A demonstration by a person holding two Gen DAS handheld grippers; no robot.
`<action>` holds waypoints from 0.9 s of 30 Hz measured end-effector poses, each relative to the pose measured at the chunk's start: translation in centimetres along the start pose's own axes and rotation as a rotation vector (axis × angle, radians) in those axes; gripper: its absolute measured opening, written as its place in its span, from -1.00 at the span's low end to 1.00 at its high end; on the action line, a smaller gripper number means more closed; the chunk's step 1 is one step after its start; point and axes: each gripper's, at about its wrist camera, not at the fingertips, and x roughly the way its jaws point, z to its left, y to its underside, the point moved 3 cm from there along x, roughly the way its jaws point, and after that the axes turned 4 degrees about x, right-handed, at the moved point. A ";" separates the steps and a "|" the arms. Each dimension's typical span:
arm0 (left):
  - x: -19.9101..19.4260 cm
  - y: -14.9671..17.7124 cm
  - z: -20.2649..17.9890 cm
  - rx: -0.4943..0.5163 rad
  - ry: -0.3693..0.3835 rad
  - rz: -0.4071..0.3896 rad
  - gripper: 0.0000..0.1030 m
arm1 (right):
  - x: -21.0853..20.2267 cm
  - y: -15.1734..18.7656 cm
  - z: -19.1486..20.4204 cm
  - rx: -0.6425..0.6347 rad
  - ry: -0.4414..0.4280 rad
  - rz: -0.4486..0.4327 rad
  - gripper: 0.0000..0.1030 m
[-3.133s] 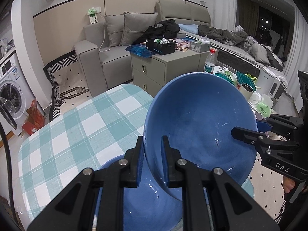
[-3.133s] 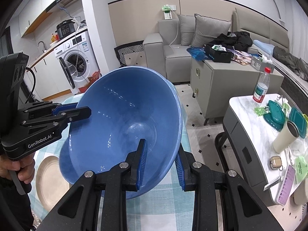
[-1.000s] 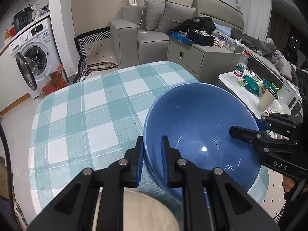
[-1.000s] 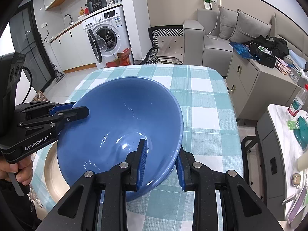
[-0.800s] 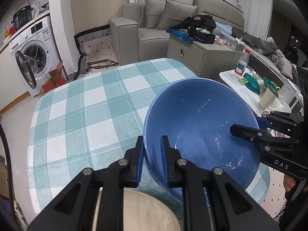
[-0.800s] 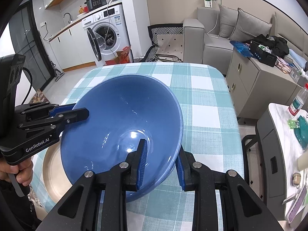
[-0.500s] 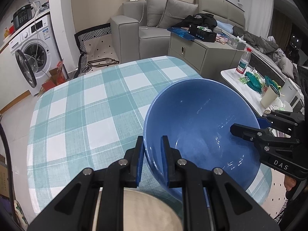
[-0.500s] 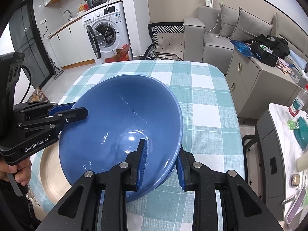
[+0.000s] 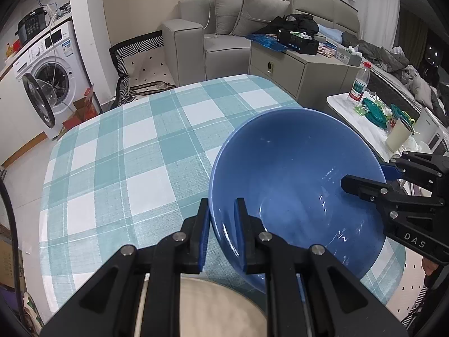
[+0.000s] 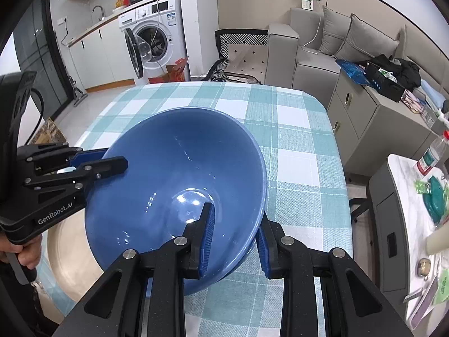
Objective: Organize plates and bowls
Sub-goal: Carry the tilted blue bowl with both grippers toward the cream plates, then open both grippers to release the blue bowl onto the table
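Note:
A large blue bowl (image 9: 294, 185) hangs tilted over the near edge of the teal checked table (image 9: 134, 151), held by its rim from two sides. My left gripper (image 9: 221, 205) is shut on the bowl's near-left rim, one finger inside and one outside. On the opposite rim my right gripper (image 9: 367, 175) is shut the same way. In the right wrist view the bowl (image 10: 174, 174) fills the middle, with my right gripper (image 10: 235, 216) on its near rim and my left gripper (image 10: 113, 157) on its far-left rim. A beige plate (image 10: 67, 250) lies partly under the bowl; the plate (image 9: 219, 306) also shows below my left fingers.
Bare checked cloth (image 10: 294, 140) stretches beyond the bowl to the far edge. A white side table (image 9: 364, 123) with a bottle, a cup and teal lids stands at the right. A grey cabinet (image 9: 303, 70), a sofa and a washing machine (image 10: 157, 36) lie beyond. A hand (image 10: 25, 255) holds the left gripper's handle.
Since three seconds ago both grippers have carried the bowl off a second blue bowl and down over the checked table by the beige plate. In the last second it has barely moved.

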 end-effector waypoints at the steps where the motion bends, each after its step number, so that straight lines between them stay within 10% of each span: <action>1: 0.0 0.0 0.0 0.000 0.000 0.001 -0.71 | 0.1 0.0 0.1 -0.004 0.004 0.003 -0.45; 14: 0.9 0.4 -0.1 0.006 0.009 0.025 -0.71 | 1.0 0.2 0.4 -0.036 0.035 0.019 -0.41; 27: 0.9 0.6 0.0 0.010 0.023 0.024 -0.66 | 0.4 0.2 -0.2 -0.029 0.033 -0.013 0.08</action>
